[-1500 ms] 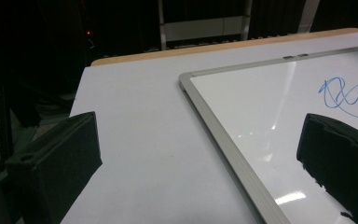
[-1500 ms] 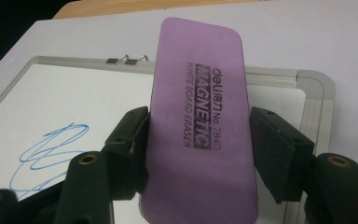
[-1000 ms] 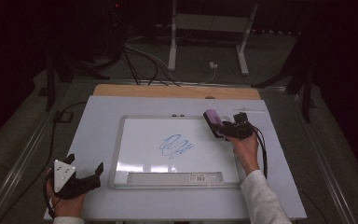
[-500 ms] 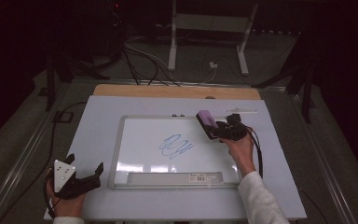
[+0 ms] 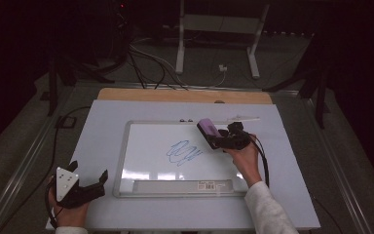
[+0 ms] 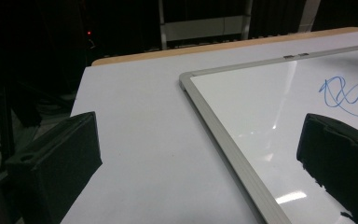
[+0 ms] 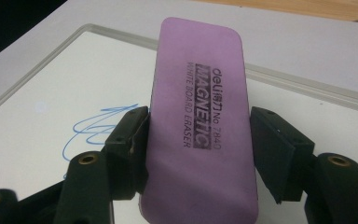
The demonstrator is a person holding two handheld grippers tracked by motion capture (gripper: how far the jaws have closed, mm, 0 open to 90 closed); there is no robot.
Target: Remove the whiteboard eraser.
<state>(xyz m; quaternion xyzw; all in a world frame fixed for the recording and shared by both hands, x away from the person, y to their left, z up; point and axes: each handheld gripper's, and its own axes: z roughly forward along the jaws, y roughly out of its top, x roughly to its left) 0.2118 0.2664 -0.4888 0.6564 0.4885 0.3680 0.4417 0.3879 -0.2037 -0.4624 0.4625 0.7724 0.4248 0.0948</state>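
Note:
A white whiteboard (image 5: 141,168) with a grey frame lies on the pale table. A blue scribble (image 5: 182,152) is at its middle. My right gripper (image 5: 216,138) hovers over the board's upper right, just right of the scribble, and is shut on a purple magnetic eraser (image 5: 207,128). In the right gripper view the eraser (image 7: 196,70) stands lengthwise between the jaws of the right gripper (image 7: 200,123), with the scribble (image 7: 93,128) below to the left. My left gripper (image 5: 88,171) rests at the table's front left, open with nothing in it. In the left gripper view its wide-apart jaws (image 6: 200,158) frame the board's corner (image 6: 223,135).
A white pen-like object (image 5: 243,118) lies just beyond the board's far edge. A wooden strip (image 5: 175,95) runs along the table's back. A tray strip (image 5: 175,186) lines the board's near edge. Cables and a white stand (image 5: 216,44) are on the floor behind.
My right gripper has carried the eraser to the left and slightly nearer, closer to the scribble. The left gripper has stayed still.

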